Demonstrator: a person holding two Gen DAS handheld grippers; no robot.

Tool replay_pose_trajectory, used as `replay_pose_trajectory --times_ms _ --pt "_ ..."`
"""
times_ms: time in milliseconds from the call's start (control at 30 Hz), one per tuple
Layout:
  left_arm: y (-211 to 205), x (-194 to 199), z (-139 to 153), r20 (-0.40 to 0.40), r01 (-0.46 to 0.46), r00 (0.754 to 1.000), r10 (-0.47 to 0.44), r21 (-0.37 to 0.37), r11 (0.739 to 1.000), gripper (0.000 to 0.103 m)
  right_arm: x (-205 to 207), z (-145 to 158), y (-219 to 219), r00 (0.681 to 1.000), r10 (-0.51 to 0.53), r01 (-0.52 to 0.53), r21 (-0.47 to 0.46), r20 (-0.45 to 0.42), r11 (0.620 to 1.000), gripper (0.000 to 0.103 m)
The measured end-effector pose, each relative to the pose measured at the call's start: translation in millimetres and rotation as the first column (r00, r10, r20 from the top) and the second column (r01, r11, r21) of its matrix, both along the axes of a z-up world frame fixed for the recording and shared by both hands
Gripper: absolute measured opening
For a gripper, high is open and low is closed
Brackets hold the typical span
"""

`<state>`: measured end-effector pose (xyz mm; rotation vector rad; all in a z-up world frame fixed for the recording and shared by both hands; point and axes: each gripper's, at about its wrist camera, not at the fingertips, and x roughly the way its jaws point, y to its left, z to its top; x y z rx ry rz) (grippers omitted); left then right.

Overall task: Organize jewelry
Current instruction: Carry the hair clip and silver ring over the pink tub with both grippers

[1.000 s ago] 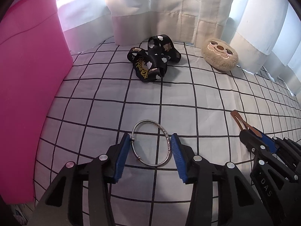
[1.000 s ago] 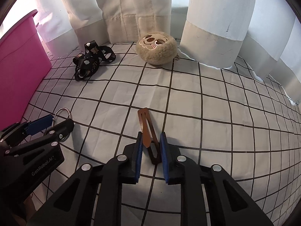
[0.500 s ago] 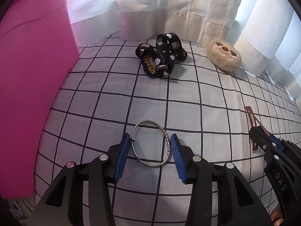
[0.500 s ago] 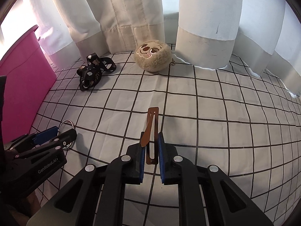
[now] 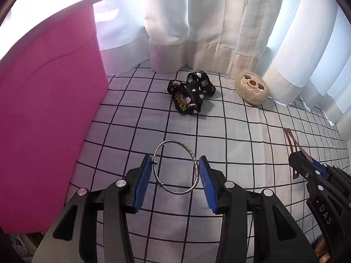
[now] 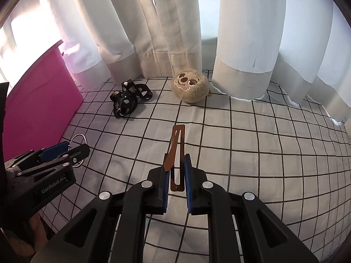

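Observation:
A thin silver bangle (image 5: pixel 176 167) is clamped between the blue pads of my left gripper (image 5: pixel 175 171), held clear above the checked cloth. In the right wrist view the same bangle (image 6: pixel 79 140) shows at the left, in the left gripper (image 6: pixel 65 152). My right gripper (image 6: pixel 176 168) is shut on a brown hair clip (image 6: pixel 177 151) that sticks up out of the pads; its upper leaf is sprung open. From the left wrist view the clip (image 5: pixel 292 143) pokes out of the right gripper (image 5: pixel 300 160) at the right edge.
A pink box (image 5: pixel 43 118) stands close on the left. A black patterned strap (image 5: pixel 189 93) and a beige plush face (image 5: pixel 252 87) lie at the back by the white curtains (image 5: pixel 197 26). The grid-patterned cloth (image 6: pixel 263 144) covers the surface.
Both grippers have risen with their loads: the bangle and the hair clip have left the cloth. The right pads have closed tighter on the clip.

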<state>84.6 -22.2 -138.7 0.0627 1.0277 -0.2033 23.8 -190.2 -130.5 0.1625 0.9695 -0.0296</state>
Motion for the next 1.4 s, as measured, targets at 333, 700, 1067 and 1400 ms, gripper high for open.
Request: replay_pose_trajectory --times_ms 333,700,1067,1400 --pt "13 -3 76 0.117 -0.011 0.993 0.014 -0.031 0.999 0.043 -4 72 15 0.992 0.057 -0.054 -0.029 0.109 0.998 0.012" --pt "51 -1 146 0.221 -0.077 0.971 0.087 -0.051 0.996 0.043 10 142 59 0.953 0.170 -0.161 -0.056 0.250 0.985 0.012" --pt "128 7 187 0.275 -0.230 0.931 0.239 -0.064 0.971 0.043 33 185 132 0.885 0.336 -0.323 -0.095 0.324 0.942 0.012" --pt "203 11 188 0.268 -0.379 0.888 0.374 -0.032 0.925 0.044 54 202 220 0.809 0.482 -0.482 -0.090 0.336 0.872 0.012"
